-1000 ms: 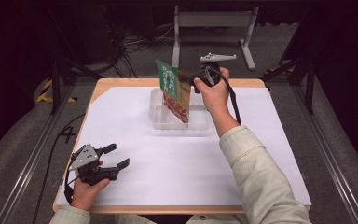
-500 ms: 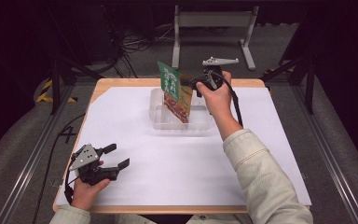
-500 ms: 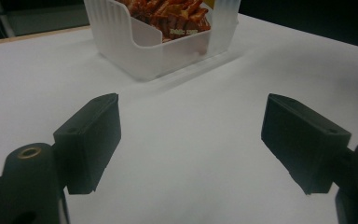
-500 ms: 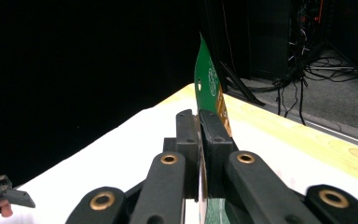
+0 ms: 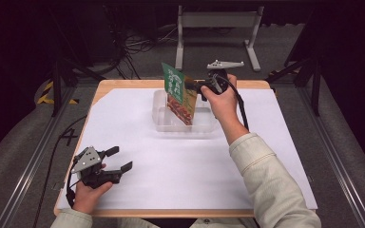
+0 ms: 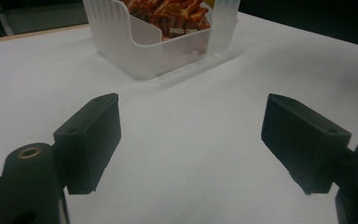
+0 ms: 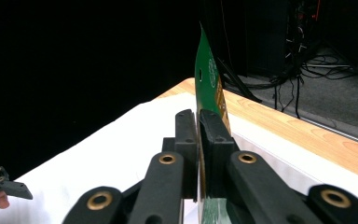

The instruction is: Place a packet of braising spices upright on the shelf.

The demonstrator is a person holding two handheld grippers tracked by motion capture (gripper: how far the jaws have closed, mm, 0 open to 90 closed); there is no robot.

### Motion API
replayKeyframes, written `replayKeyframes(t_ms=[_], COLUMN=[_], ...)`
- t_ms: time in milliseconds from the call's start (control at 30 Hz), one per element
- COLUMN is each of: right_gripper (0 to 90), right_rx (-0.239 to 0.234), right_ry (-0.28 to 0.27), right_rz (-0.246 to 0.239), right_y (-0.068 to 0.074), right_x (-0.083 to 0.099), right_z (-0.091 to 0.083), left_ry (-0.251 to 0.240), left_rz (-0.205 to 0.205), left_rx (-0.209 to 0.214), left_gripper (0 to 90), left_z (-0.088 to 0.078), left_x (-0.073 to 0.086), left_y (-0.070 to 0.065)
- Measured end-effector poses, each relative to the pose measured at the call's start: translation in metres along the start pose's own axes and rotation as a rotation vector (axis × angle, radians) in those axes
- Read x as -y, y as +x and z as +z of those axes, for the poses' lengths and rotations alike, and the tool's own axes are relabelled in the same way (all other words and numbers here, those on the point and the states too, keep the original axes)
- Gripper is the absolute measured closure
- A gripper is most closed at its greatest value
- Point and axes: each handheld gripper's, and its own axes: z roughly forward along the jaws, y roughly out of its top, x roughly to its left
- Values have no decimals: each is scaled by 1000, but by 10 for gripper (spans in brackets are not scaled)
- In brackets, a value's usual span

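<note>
Packet (image 5: pixel 178 94): flat, glossy, green top, red-orange food print below. Long axis tilted, top end leaning up and to the left of the high view, lower end down inside the bin (image 5: pixel 204 124). Bin is clear ribbed plastic, rectangular, on the white sheet (image 5: pixel 171 161) over a wooden table (image 5: pixel 123 84). Right gripper (image 5: pixel 195 86) pinches the packet's edge; jaws have just eased slightly, pads still on it. Left gripper (image 5: pixel 119 159) rests near the table's front, jaws wide, nothing between.
</note>
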Motion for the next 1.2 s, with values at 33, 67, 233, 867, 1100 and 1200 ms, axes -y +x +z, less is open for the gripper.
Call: replayKeyframes(t_ms=[33,67,233,867,1100,1200], right_gripper=[836,816,602,312,307,305], right_rx=[-1,-2,-17,-25,-31,-32], right_ry=[-1,-2,-44,-102,-115,-126], right_rz=[1,3,6,-127,-140,-143], right_y=[0,0,3,26,32,33], right_x=[0,0,-2,-8,-5,-4], right_z=[0,0,-1,-31,-49,-61], left_ry=[1,0,3,5,9,9], left_rz=[0,-1,-1,4,-1,3], left_rx=[-1,0,-1,2,13,13], left_gripper=[207,207,207,206,206,207], left_z=[0,0,1,2,7,8], left_x=[0,0,0,0,-2,-2], left_y=[0,0,0,1,0,-1])
